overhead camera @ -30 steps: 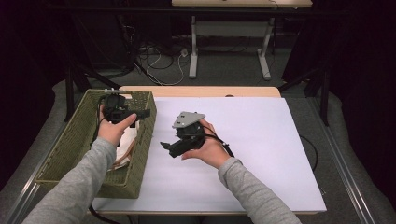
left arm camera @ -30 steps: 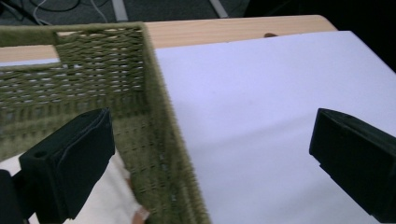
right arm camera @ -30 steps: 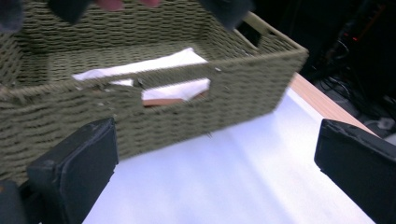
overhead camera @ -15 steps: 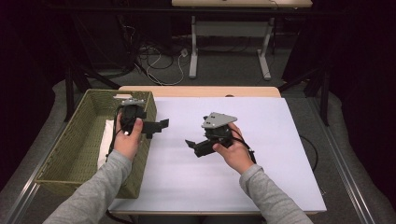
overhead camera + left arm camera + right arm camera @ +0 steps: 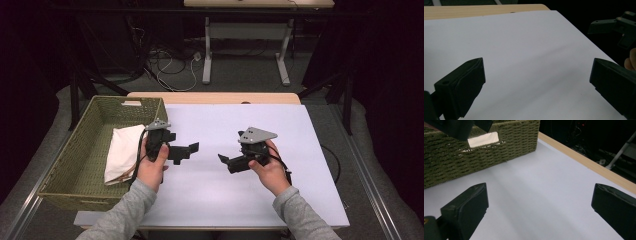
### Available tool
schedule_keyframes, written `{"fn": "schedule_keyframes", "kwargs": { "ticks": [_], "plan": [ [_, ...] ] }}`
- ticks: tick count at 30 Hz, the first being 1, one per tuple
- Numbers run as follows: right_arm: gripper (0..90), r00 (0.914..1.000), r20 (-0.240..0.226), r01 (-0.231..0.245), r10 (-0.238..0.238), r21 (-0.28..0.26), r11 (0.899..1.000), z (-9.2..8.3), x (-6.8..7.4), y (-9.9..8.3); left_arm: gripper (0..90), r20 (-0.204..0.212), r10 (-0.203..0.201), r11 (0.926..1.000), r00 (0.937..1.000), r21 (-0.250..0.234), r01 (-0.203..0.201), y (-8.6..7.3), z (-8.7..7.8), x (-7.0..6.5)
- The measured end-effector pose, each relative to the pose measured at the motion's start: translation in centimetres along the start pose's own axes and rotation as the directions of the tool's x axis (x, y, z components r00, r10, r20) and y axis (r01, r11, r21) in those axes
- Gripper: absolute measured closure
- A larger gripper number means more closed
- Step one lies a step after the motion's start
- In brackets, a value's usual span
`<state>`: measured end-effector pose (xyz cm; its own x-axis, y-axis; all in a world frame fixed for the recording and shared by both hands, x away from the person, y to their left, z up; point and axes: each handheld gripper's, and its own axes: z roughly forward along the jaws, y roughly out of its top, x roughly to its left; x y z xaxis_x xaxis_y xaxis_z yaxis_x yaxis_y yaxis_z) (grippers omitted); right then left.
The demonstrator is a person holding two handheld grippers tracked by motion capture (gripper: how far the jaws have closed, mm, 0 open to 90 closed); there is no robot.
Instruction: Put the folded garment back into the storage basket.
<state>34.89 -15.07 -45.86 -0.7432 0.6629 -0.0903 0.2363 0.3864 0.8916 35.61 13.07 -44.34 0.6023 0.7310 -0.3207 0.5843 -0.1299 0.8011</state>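
At lower centre of the high view, the left gripper (image 5: 192, 148) and right gripper (image 5: 222, 159) hover over the white table (image 5: 215, 200), jaws spread wide and holding nothing, tips pointing toward each other. Farther left, a folded white cloth (image 5: 120, 152) lies inside the green wicker basket (image 5: 75, 165), just beside the left hand (image 5: 152, 167).
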Motion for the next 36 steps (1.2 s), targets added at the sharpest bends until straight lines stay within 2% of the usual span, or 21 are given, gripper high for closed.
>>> {"fn": "schedule_keyframes", "kwargs": {
  "ticks": [2, 6, 10, 18, 20, 25, 29, 36],
  "plan": [
    [0.4, 1.0000, 0.007, -0.003, 0.003, 0.007, 1.000, -0.3, -0.1, -0.7, 0.3, 0.015, 0.002, 1.0000, 0.9999, -0.004, -0.002, -0.5, 0.3, -0.3],
    [0.5, 0.9995, 0.022, -0.021, 0.021, 0.009, 1.000, -0.8, -0.3, -1.7, 0.3, 0.016, 0.022, 0.9991, 0.9996, -0.036, -0.021, -1.4, 0.8, -0.7],
    [0.5, 0.9990, 0.035, -0.029, 0.029, 0.011, 1.000, -1.3, -0.5, -2.6, 0.3, 0.042, 0.023, 0.9986, 0.9989, -0.049, -0.021, -2.7, 1.4, -0.8],
    [0.5, 0.9985, 0.037, -0.042, 0.041, 0.025, 0.999, -1.7, -0.6, -4.3, 0.3, 0.086, -0.002, 0.9994, 0.9963, -0.035, 0.005, -4.9, 2.6, -0.3],
    [0.5, 0.9977, 0.043, -0.053, 0.052, 0.025, 0.998, -1.8, -0.5, -4.7, 0.3, 0.101, 0.000, 0.9993, 0.9949, -0.036, 0.003, -5.4, 2.7, -0.2],
    [0.6, 0.9965, 0.051, -0.067, 0.066, 0.028, 0.997, -1.9, -0.6, -6.2, 0.3, 0.106, 0.031, 0.9993, 0.9939, -0.025, -0.029, -6.2, 3.0, -0.1],
    [0.6, 0.9962, 0.042, -0.078, 0.076, 0.042, 0.996, -1.8, -0.7, -7.0, 0.3, 0.124, 0.018, 0.9996, 0.9921, -0.025, -0.015, -6.8, 3.3, 0.0],
    [0.5, 0.9939, 0.051, -0.098, 0.097, 0.022, 0.995, -2.0, -1.0, -7.8, 0.3, 0.121, 0.044, 0.9988, 0.9916, -0.028, -0.041, -7.8, 3.9, 0.0]
  ]
}}
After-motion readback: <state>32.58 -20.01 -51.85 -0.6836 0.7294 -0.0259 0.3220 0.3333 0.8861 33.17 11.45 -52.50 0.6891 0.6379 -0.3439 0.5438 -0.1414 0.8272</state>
